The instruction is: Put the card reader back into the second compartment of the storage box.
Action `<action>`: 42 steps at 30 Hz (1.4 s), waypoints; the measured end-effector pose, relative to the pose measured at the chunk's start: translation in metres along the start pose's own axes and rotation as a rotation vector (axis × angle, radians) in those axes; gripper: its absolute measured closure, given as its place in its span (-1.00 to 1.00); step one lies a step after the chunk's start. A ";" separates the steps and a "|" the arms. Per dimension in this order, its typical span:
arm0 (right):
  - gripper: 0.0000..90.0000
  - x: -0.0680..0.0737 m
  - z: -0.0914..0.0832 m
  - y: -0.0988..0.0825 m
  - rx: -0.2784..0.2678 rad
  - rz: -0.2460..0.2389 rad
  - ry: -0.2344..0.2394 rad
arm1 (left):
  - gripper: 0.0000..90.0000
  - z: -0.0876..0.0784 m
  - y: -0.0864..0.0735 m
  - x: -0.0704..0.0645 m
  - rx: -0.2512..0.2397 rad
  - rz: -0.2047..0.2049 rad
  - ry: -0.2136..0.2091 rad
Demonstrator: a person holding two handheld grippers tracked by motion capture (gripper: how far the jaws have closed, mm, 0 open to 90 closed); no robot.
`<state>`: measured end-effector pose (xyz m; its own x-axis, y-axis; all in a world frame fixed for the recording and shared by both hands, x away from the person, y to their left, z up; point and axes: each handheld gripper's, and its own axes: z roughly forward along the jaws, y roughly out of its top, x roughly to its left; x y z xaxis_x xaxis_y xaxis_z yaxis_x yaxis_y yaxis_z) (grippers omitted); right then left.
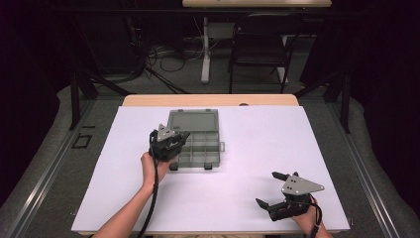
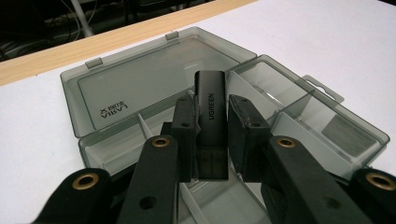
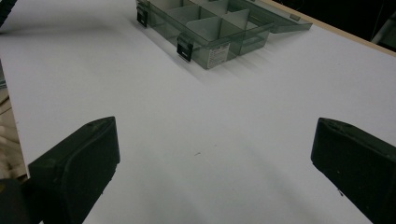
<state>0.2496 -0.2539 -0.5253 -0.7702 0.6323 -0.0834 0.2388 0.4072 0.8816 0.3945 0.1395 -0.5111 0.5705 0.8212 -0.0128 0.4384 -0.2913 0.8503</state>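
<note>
A smoky grey compartment box point(image 1: 218, 145) lies open on the white table sheet point(image 1: 237, 198), its lid point(image 1: 193, 120) flat behind it. My left gripper point(image 1: 182, 139) hovers over the box's left compartments. In the left gripper view, the left gripper point(image 2: 212, 105) is shut on a small black stick-shaped device marked UGREEN point(image 2: 211, 126), held just above the box's dividers point(image 2: 299, 105). My right gripper point(image 1: 266, 188) rests near the front right of the sheet. Its jaws stand wide apart with nothing between them, as the right gripper point(image 3: 217, 140) shows over bare white surface.
The box point(image 3: 210, 49) has two black latches on its front wall and several compartments. A wooden table edge point(image 1: 210, 100) runs behind the sheet. A chair point(image 1: 260, 44) and cables stand on the dark floor beyond.
</note>
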 end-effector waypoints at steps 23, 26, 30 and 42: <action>-0.98 0.000 -0.001 0.000 0.001 0.002 0.002 | 0.64 0.018 0.006 0.010 0.012 -0.112 0.015; -0.98 0.001 0.000 0.000 0.002 0.002 0.001 | 0.64 0.021 0.006 0.010 0.020 -0.121 0.018; -0.98 0.001 0.000 0.000 0.001 0.001 0.002 | 0.64 0.023 0.005 0.010 0.027 -0.134 0.011; -0.98 0.001 -0.001 0.000 -0.001 0.001 0.000 | 0.64 0.030 0.004 0.014 0.042 -0.170 0.016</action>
<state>0.2487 -0.2542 -0.5250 -0.7698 0.6329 -0.0830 0.2388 0.4062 0.8821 0.4252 0.1351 -0.5234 0.4745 0.8680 -0.1462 0.5566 -0.1672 0.8138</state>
